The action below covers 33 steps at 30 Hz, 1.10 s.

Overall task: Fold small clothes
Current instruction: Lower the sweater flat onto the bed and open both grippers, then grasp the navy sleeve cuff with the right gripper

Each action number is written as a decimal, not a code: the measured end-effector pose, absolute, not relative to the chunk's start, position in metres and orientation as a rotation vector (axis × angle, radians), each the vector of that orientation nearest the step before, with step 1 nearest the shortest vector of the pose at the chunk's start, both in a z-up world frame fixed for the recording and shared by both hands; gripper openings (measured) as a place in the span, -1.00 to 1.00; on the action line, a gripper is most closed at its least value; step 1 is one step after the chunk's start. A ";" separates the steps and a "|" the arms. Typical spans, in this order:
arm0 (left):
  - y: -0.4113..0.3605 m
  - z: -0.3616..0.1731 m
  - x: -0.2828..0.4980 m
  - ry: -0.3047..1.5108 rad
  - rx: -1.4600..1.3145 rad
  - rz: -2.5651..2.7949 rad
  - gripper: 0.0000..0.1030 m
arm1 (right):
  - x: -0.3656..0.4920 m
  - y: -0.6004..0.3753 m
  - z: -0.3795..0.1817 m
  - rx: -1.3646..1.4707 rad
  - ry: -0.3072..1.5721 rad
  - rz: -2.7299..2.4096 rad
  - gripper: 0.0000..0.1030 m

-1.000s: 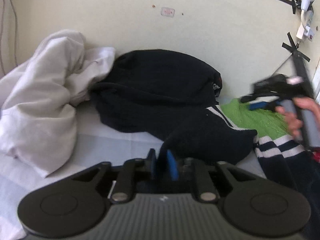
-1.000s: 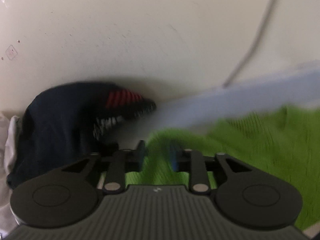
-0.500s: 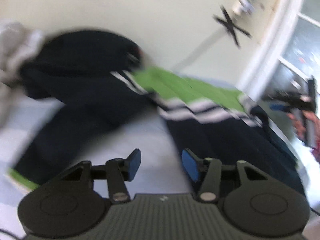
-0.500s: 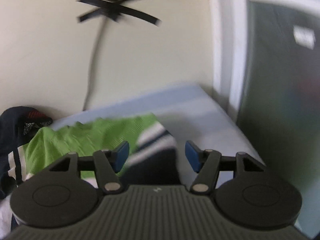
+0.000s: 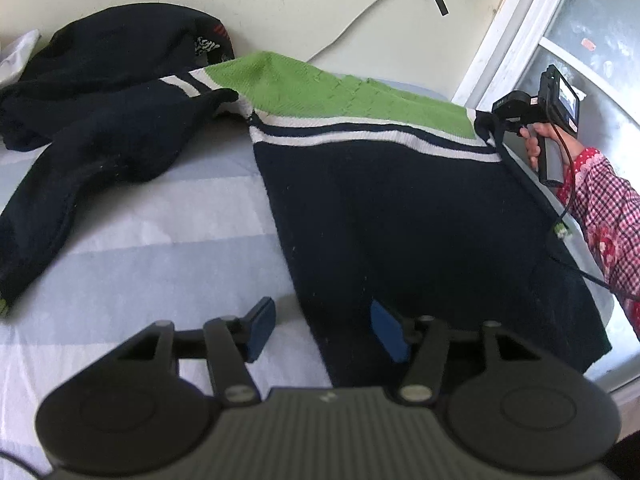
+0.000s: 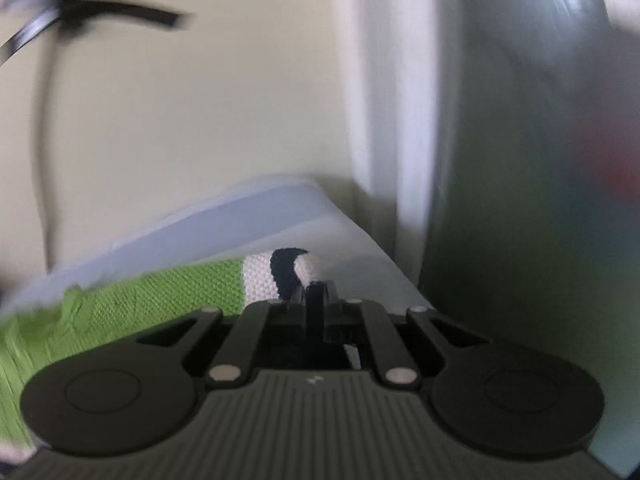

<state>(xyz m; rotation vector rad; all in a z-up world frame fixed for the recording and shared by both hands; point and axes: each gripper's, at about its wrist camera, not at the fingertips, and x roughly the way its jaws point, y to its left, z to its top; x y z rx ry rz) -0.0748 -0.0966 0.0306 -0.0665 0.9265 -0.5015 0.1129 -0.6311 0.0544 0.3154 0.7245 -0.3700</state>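
A navy sweater (image 5: 400, 208) with a green top panel and white stripes lies spread on the pale blue striped bed sheet (image 5: 160, 248). One navy sleeve (image 5: 80, 168) stretches to the left. My left gripper (image 5: 322, 330) is open, low over the sweater's bottom left hem, one fingertip (image 5: 260, 320) on the sheet side and the other over the cloth. My right gripper (image 6: 318, 294) is shut on the sweater's striped far right edge (image 6: 280, 276); it also shows in the left wrist view (image 5: 490, 120).
A heap of dark clothes (image 5: 112, 48) lies against the wall at the back left, with a bit of white cloth (image 5: 18, 50) beside it. A window frame (image 5: 516, 28) runs along the bed's right edge. A cable (image 5: 360, 20) is taped to the wall.
Both grippers let go and swung to the right. The left one opened and came down at the sweater's bottom hem. The right one opened, then shut on the striped right edge.
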 end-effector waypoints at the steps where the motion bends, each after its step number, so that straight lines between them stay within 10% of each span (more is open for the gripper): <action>1: -0.096 0.031 -0.076 0.929 -0.065 -0.505 0.12 | 0.112 -0.633 0.053 0.323 0.720 -0.373 -0.81; 4: -0.094 0.031 -0.080 0.942 -0.067 -0.525 0.25 | 0.099 -0.617 0.056 0.252 0.665 -0.365 -0.73; 7: -0.092 0.032 -0.088 0.961 -0.087 -0.574 0.32 | 0.065 -0.604 0.078 0.243 0.611 -0.339 -0.12; 18: -0.088 0.030 -0.113 0.965 -0.131 -0.705 0.35 | -0.155 -0.547 0.103 0.267 0.666 -0.008 0.11; 21: -0.091 0.029 -0.116 0.955 -0.111 -0.717 -0.07 | -0.199 -0.529 0.085 0.257 0.709 -0.046 0.11; 22: -0.093 0.028 -0.116 0.952 -0.092 -0.710 -0.49 | -0.209 -0.524 0.079 0.255 0.719 -0.060 0.11; 24: -0.094 0.027 -0.116 0.956 -0.074 -0.695 -0.78 | -0.218 -0.518 0.065 0.235 0.730 -0.080 0.00; 26: -0.087 0.030 -0.116 0.959 -0.078 -0.696 -0.82 | -0.231 -0.499 0.060 0.169 0.737 -0.099 -0.90; 33: -0.077 0.030 -0.130 0.970 -0.018 -0.647 -0.73 | -0.237 -0.510 0.074 0.056 0.763 -0.195 -0.89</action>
